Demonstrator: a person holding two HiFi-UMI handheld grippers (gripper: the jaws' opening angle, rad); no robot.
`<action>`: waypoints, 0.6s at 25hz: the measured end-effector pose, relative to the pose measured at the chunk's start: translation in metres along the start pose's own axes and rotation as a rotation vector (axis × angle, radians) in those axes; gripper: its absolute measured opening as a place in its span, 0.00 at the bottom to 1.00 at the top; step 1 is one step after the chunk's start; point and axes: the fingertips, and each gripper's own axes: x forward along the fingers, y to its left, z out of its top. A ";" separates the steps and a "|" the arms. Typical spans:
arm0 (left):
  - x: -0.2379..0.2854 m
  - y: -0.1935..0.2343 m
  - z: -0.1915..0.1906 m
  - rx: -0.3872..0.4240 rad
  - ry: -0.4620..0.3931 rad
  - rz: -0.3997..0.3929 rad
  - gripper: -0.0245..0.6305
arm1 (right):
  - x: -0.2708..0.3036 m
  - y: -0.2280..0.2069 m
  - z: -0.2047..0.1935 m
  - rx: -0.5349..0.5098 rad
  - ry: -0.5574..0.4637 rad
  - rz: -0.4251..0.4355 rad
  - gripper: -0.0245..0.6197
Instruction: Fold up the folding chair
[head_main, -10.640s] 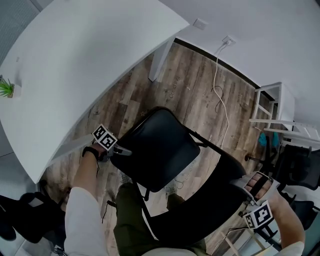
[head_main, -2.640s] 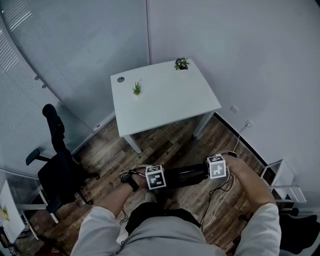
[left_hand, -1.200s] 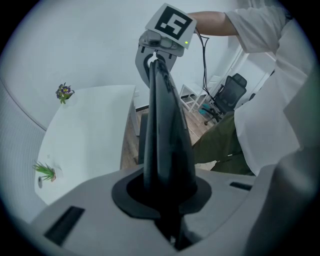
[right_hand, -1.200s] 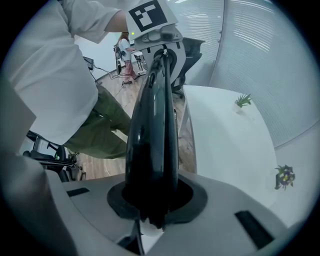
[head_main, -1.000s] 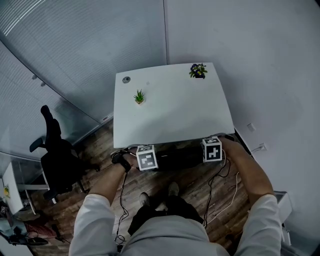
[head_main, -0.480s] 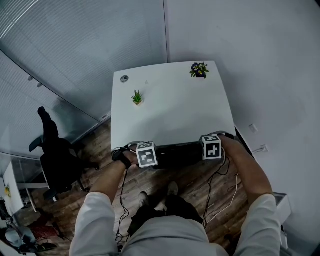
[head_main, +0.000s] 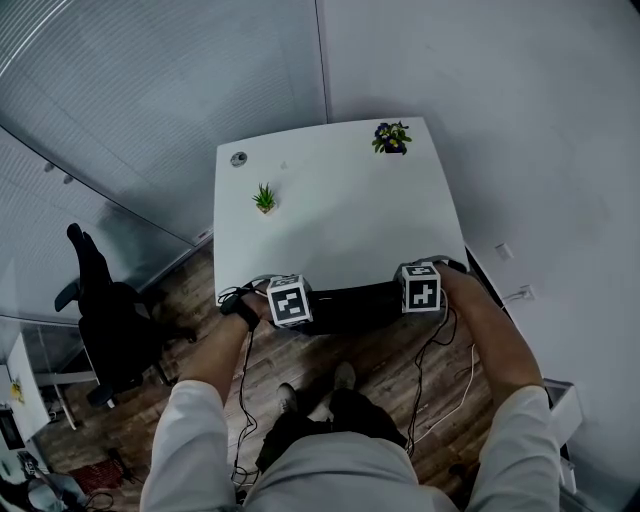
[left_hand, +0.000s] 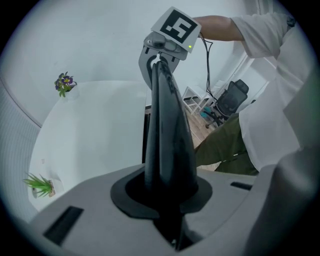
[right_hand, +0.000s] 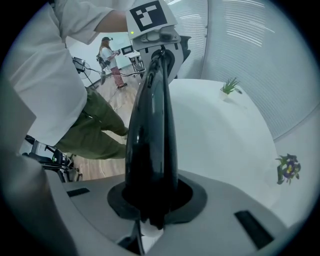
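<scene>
White table (head_main: 340, 220) now closer; left gripper (head_main: 287, 303) and right gripper (head_main: 421, 289) fingers clamp the folded chair (head_main: 352, 306).

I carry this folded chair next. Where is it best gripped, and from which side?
Probably take the folded chair by its thin upper edge, near both ends, from above, as the left gripper and right gripper hold it. Folded flat, it shows a narrow rim jaws can close on; two grips steady it.
</scene>
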 end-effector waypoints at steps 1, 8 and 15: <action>0.001 0.005 0.002 0.000 -0.011 0.002 0.15 | 0.000 -0.004 0.000 0.002 0.000 -0.002 0.15; -0.001 0.019 0.005 -0.045 -0.042 -0.025 0.19 | 0.001 -0.020 0.000 0.022 0.001 0.000 0.16; -0.007 0.028 0.011 -0.041 -0.071 -0.029 0.25 | 0.003 -0.030 -0.001 0.058 0.011 -0.016 0.22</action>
